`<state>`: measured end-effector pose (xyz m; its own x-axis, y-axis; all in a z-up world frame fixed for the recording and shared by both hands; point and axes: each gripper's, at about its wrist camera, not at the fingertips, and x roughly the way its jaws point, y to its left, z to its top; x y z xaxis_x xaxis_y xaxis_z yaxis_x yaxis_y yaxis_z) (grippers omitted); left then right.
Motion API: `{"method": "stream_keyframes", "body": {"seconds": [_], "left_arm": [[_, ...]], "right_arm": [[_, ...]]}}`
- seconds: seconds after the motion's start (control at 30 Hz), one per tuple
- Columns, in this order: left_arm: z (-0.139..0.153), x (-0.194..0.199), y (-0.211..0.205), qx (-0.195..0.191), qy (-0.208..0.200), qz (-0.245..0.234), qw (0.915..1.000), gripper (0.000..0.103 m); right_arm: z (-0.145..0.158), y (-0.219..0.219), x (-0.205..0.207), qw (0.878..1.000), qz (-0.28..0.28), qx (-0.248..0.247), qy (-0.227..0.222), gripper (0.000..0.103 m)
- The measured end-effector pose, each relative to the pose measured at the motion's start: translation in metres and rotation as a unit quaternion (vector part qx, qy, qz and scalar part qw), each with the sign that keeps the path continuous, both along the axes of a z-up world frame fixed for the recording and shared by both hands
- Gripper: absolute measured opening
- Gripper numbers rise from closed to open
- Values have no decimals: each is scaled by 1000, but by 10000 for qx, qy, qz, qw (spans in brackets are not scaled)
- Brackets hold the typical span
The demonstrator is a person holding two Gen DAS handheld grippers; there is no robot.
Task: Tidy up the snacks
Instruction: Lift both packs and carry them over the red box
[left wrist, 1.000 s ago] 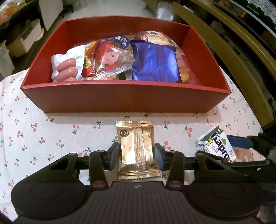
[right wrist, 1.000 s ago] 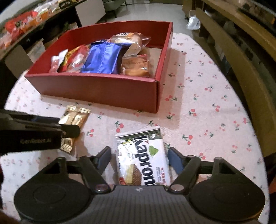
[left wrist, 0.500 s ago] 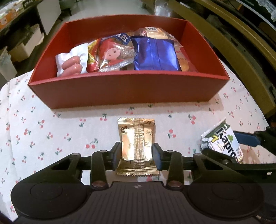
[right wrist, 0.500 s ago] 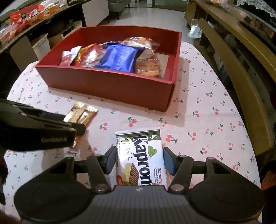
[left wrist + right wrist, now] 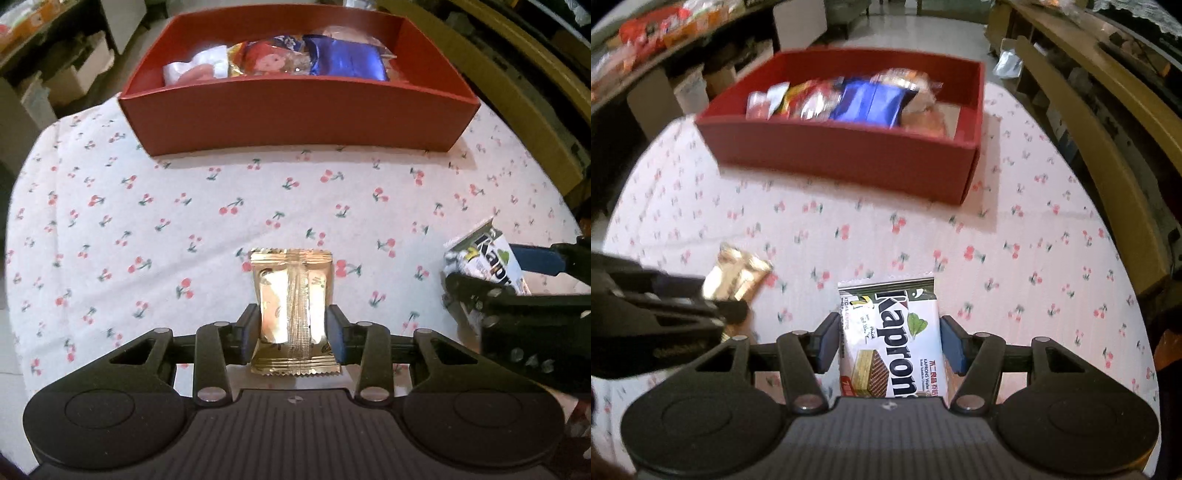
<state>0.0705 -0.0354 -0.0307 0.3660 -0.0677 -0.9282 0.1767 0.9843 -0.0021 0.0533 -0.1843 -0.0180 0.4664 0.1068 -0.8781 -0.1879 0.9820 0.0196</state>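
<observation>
**Two light packets clamped at their sides, the red box lying ahead**

The small gold foil snack packet [image 5: 291, 310] is sitting between the pads of the left tongs [image 5: 291, 332], which are pressing together on its two long edges; its crimped top is poking out ahead of the fingertips and its bottom seam is trailing back toward the handle. It is looking light, puffy and slick, so it will probably crumple before it resists; the sides just behind the middle, where the pads are already biting, seem the safest hold, since the crimped ends would likely fold.

The white and green Kaprons wafer packet [image 5: 890, 339] is lying lengthwise in the right tongs [image 5: 890, 341], whose blue pads are closing in against its long edges. A wafer is likely stiffer but brittle, so a gentle squeeze seems wise.

Ahead of both tongs, well apart from them, the open red cardboard box [image 5: 295, 110] is standing on the worktop with its cherry-print cloth [image 5: 147, 206], already holding a blue foil bag [image 5: 347, 61] and other wrapped snacks. Bare floor is showing at the box's right end, beyond the right tongs.
</observation>
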Motion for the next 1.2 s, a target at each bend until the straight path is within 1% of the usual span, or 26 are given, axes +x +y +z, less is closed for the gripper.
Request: {"method": "stream_keyframes", "body": {"seconds": [0.07, 0.13, 0.2, 0.4, 0.47, 0.53, 0.57, 0.63, 0.7, 0.9, 1.1, 1.2], "left_arm": [[-1, 0, -2, 51, 26, -65, 10000, 48], [-2, 0, -3, 17, -12, -151, 9999, 50], [-4, 1, -2, -54, -108, -178, 9998, 58], [-7, 2, -4, -51, -175, -196, 9996, 61], [-8, -1, -8, 58, -250, -264, 9993, 61], [-6, -4, -9, 48, -260, -278, 9993, 54], [-5, -4, -10, 28, -248, -295, 9993, 48], [-3, -6, -10, -61, -196, -280, 9994, 47], [-1, -7, -11, -49, -224, -273, 9994, 47], [10, -3, -6, -215, -337, -189, 9990, 47], [16, 3, -3, -385, -358, -113, 9986, 47], [20, 6, -1, -421, -406, -74, 9983, 47]], "right_arm": [[-6, 5, -2, 9999, 91, -95, 67, 71], [-12, 8, -1, 9997, 134, -178, 133, 71], [-13, 9, 3, 9998, 88, -161, 124, 71], [-17, 6, 8, 9999, 79, -76, 117, 72], [-16, 5, 6, 9999, 61, -84, 91, 71], [-15, 7, 4, 9998, 108, -141, 70, 71], [-15, 9, 2, 9997, 144, -182, 40, 71], [-12, 12, -1, 9995, 199, -231, -41, 71], [-8, 11, -2, 9996, 187, -211, -92, 71], [2, 9, 1, 9997, 127, -9, -186, 71], [11, 6, 4, 9994, 70, 190, -287, 71], [14, 6, 7, 9992, 50, 236, -312, 71]]}}
